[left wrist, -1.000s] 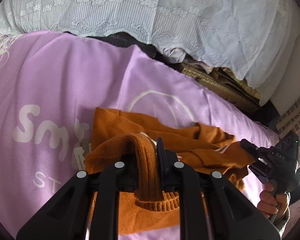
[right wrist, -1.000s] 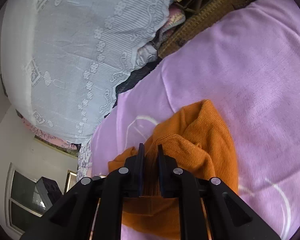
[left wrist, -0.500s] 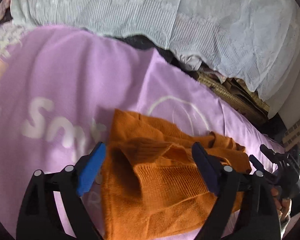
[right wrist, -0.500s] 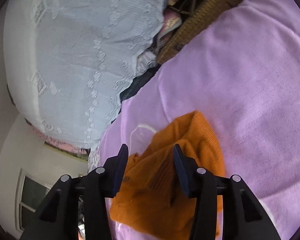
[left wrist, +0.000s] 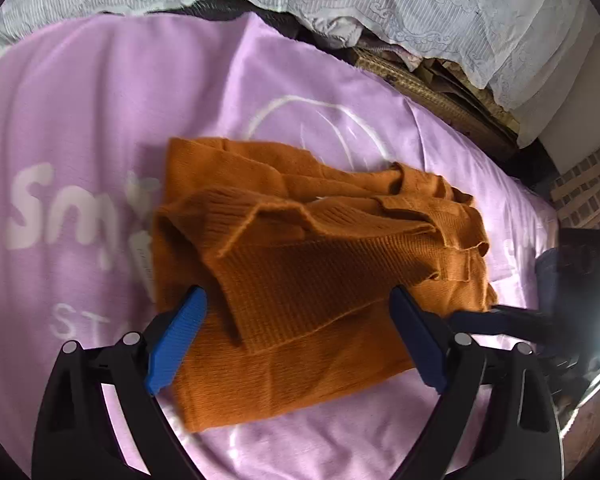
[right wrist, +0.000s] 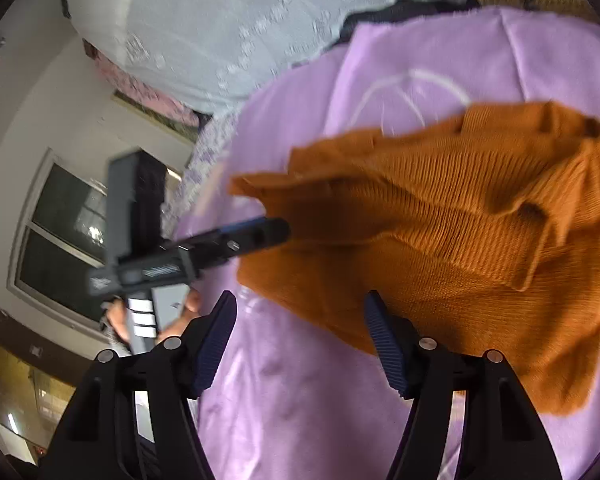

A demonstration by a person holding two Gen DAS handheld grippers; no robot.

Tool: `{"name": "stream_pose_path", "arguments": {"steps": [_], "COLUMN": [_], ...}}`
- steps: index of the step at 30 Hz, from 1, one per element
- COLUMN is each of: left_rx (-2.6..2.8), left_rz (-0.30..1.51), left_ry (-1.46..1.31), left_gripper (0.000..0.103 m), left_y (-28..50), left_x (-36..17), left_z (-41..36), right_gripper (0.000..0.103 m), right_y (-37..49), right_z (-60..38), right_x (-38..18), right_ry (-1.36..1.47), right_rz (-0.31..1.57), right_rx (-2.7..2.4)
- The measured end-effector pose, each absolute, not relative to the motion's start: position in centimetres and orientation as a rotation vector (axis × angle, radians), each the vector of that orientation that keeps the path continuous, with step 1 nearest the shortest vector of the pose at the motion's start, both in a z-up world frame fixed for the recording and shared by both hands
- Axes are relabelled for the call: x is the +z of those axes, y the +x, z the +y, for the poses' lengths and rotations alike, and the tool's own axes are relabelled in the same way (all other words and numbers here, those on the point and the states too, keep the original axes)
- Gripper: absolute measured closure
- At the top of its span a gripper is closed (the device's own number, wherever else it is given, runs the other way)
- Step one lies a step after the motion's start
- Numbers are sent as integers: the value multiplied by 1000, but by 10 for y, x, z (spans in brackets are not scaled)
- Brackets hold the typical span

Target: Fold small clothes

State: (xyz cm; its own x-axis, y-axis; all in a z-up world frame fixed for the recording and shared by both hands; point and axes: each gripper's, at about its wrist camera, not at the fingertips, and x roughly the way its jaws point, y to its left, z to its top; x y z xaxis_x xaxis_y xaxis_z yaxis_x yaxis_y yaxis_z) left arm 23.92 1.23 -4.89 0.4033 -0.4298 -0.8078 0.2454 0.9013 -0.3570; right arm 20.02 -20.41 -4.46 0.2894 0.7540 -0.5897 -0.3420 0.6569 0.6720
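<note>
1. Sweater (left wrist: pixel 307 264): orange knit, lying in a rumpled, part-folded heap on the purple sheet (left wrist: pixel 100 100). Top layer doubled over, ribbed hem facing the left camera, loose folds bunched at the far right end.
2. Left gripper (left wrist: pixel 296 336): jaws wide and opening. Blue pads sit either side of the sweater's near edge, not pressing on it. Knit lies between and below them; nothing gripped.
3. Right gripper (right wrist: pixel 300 340): jaws opening, pads apart. Left pad over bare sheet, right pad at the sweater's edge (right wrist: pixel 439 232). No cloth pinched.
4. Right view is motion-blurred. It also shows the left gripper from the side (right wrist: pixel 236 240), tip at the sweater's left corner; contact there can't be told. A hand (right wrist: pixel 156 316) holds its handle.
5. Sheet has white print: letters at left, a circle outline (left wrist: pixel 319 128) behind the sweater.
6. White lace cloth (left wrist: pixel 379 0) bunched behind the sheet.
7. Window (right wrist: pixel 64 236) visible at left in the right view.
</note>
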Motion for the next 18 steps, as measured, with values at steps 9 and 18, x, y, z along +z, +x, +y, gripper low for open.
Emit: {"name": "stream_pose_path", "arguments": {"steps": [9, 18], "left_rx": [-366, -460], "left_rz": [876, 835], "left_ry": [-481, -302], "left_gripper": [13, 12], "left_y": [258, 234], "left_x": [-39, -18], "left_z": [53, 32], "right_gripper": [51, 50], "right_y": [221, 209], "right_z": [-246, -267], "right_x": [-18, -31], "right_ry": [456, 541], "right_rz": [543, 612], "right_rx": [326, 355]}}
